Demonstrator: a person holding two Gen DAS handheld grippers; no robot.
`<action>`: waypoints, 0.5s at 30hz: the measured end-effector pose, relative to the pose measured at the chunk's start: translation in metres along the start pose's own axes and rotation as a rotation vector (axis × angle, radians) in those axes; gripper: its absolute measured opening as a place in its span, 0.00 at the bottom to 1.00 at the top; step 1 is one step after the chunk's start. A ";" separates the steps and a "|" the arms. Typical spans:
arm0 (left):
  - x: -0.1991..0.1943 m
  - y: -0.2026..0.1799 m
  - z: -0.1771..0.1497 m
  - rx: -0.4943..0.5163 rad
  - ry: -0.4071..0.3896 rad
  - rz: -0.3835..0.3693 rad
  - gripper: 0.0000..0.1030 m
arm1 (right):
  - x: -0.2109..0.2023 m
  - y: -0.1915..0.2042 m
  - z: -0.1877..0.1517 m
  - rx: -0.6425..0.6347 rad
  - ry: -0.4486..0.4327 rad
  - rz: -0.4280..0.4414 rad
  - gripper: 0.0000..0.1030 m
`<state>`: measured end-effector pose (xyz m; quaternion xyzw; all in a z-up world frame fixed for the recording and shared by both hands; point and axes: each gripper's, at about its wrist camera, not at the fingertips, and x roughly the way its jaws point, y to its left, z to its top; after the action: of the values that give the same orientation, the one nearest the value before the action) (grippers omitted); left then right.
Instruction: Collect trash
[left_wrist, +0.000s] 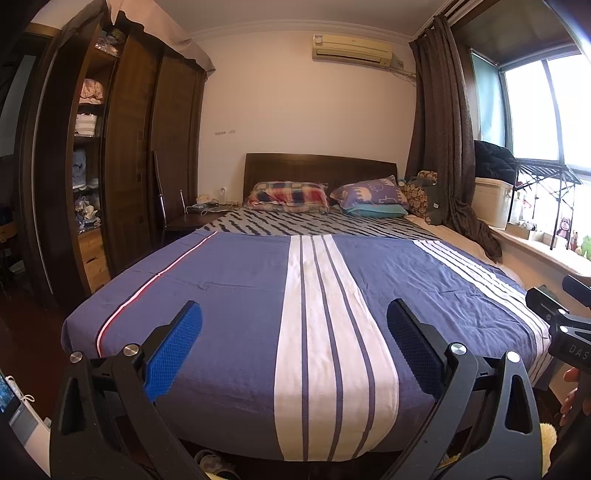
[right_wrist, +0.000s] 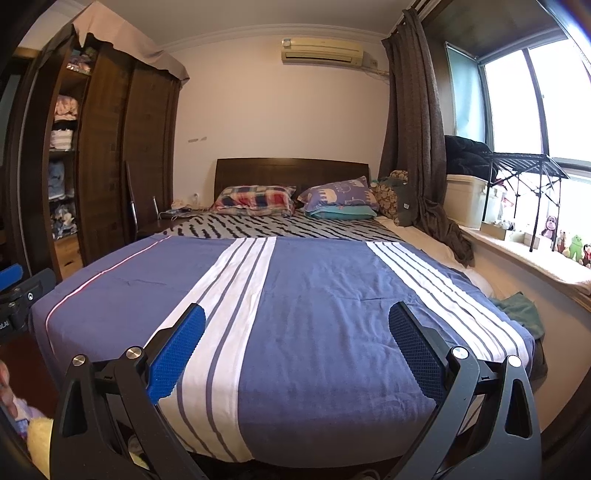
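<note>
From the left wrist camera, the left gripper (left_wrist: 294, 325) is held above the foot of the bed (left_wrist: 258, 288), with its two blue-padded fingers (left_wrist: 173, 354) spread wide and nothing between them. The blanket (left_wrist: 236, 332) under it is blue with white stripes and lies flat. Further back there are two pillows (left_wrist: 288, 197) against the dark headboard (left_wrist: 321, 168). A tall wardrobe (left_wrist: 122, 155) stands at the left, one door open, with folded clothes on the shelves. At the right edge the other gripper's black body (left_wrist: 565, 328) comes into the picture, near the window (left_wrist: 546, 107) and a brown curtain (left_wrist: 443, 129). I cannot find any trash on the bed in this view.

From the right wrist camera, the right gripper (right_wrist: 297, 326) is also over the foot of the bed (right_wrist: 332, 295), jaws wide apart and holding nothing. The same blanket (right_wrist: 325, 314) fills the middle. A green cloth (right_wrist: 521, 312) lies at the right side of the bed, partly on the blanket's edge, below the windowsill (right_wrist: 517, 251). Small toys (right_wrist: 572, 245) stand on the sill. An air conditioner (right_wrist: 321, 51) hangs on the far wall. At the left edge, part of the left gripper (right_wrist: 18, 295) shows. Here too, I cannot tell where the trash is; none is clearly visible.
</note>
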<state>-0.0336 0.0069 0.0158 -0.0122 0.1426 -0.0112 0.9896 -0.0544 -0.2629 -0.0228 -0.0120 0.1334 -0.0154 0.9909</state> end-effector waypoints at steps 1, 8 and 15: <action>0.000 0.000 0.000 0.000 0.000 0.001 0.92 | 0.000 0.000 0.000 0.002 0.001 0.003 0.97; 0.000 0.000 0.001 -0.001 -0.002 -0.001 0.92 | 0.002 0.000 -0.001 0.004 0.001 0.006 0.97; 0.001 0.000 0.002 -0.002 0.002 0.006 0.92 | 0.003 0.000 -0.001 0.009 0.004 0.009 0.97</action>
<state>-0.0323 0.0066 0.0172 -0.0128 0.1434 -0.0081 0.9895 -0.0515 -0.2628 -0.0251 -0.0070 0.1351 -0.0116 0.9907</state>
